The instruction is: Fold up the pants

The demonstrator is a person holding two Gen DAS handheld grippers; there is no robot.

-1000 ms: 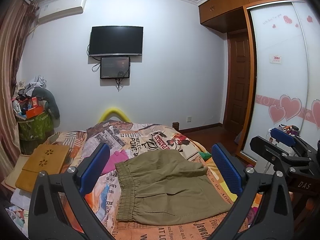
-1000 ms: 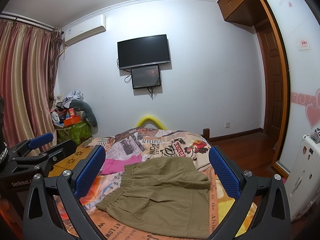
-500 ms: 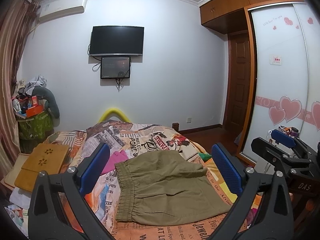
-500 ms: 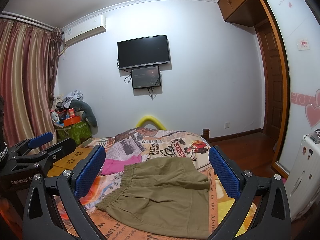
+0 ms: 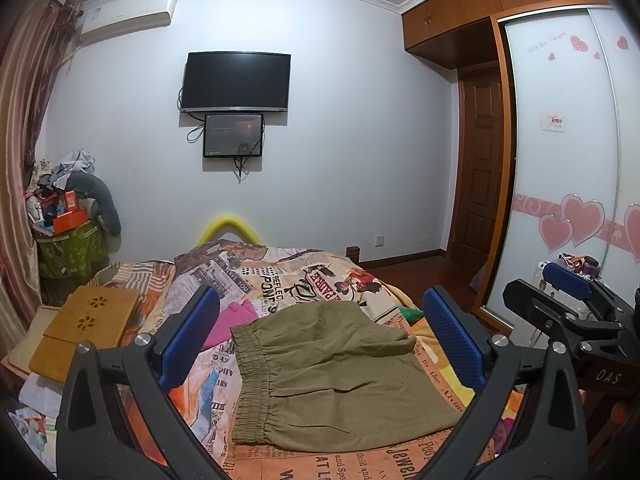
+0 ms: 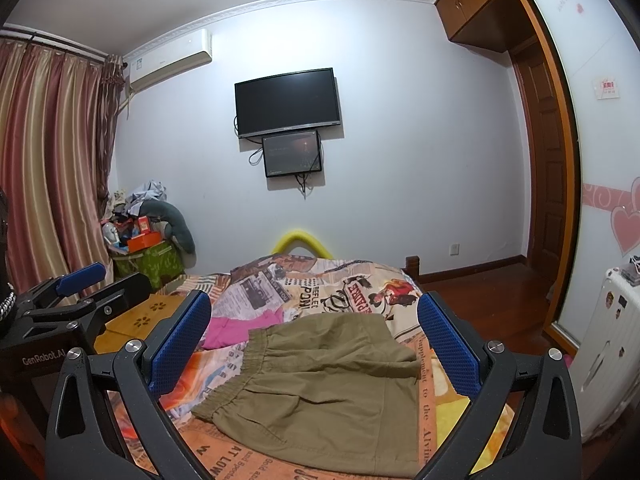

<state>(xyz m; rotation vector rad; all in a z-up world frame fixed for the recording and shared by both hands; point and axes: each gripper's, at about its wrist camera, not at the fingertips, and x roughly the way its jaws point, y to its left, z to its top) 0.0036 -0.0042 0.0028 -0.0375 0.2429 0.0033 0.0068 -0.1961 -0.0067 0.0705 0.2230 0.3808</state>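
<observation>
Olive-khaki pants (image 5: 332, 376) lie folded flat on the bed, elastic waistband to the left, legs doubled under. They also show in the right wrist view (image 6: 328, 388). My left gripper (image 5: 320, 340) is open and empty, held above and in front of the pants, not touching them. My right gripper (image 6: 316, 348) is open and empty, also held above the pants. The right gripper shows at the right edge of the left wrist view (image 5: 568, 320). The left gripper shows at the left edge of the right wrist view (image 6: 72, 308).
The bed has a newspaper-print cover (image 5: 304, 280). A pink garment (image 5: 236, 316) lies left of the pants. A wooden lap tray (image 5: 88, 328) sits at the bed's left. A cluttered green bin (image 5: 68, 248) stands by the wall. A wardrobe (image 5: 568, 184) is at the right.
Almost nothing differs. Both grippers stay open above the pants; the views shift only very slightly.
</observation>
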